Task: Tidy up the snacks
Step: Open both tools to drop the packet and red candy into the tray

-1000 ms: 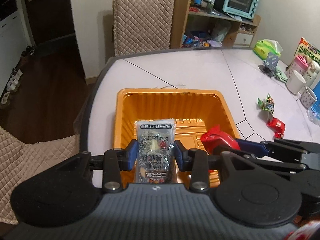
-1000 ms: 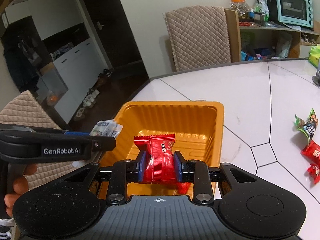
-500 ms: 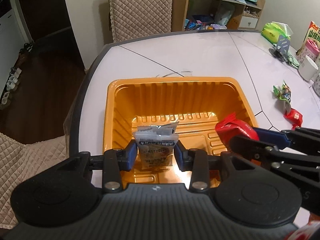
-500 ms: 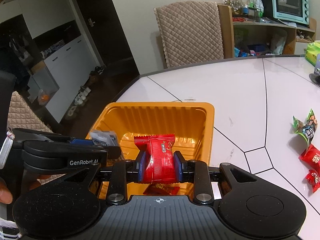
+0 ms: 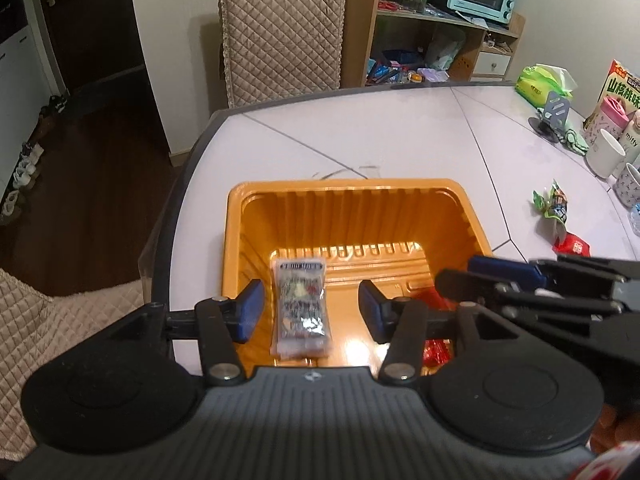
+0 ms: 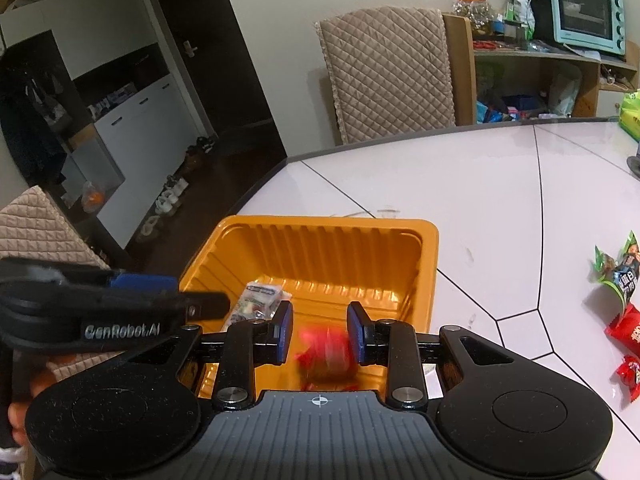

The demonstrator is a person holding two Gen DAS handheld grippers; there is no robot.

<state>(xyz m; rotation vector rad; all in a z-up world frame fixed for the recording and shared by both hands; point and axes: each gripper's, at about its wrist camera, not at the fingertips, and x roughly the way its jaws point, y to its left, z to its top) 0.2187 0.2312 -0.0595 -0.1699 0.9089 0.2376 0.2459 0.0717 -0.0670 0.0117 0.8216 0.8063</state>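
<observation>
Both hand-held grippers hang over the orange tray [image 5: 460, 216] on the white surface [image 5: 400, 140]. The left hand-held gripper [image 5: 310, 308] has just been opening; its jaws are wide apart and the silver snack packet [image 5: 302, 308] lies loose in the tray. The right hand-held gripper [image 6: 318, 334] is open too, with a blurry red snack [image 6: 326, 354] between its jaws, not squeezed. More snacks [image 6: 624, 308] lie on the surface nearby.

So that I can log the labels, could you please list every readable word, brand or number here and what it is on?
"GenRobot.AI": side of the left tool, whose jaws have just been opening, the grey packet loose between them.
"山核桃味": snack box.
"miffy": white cup.
Too blurred to read: print on the grey packet, the red packet and the loose table packets.
</observation>
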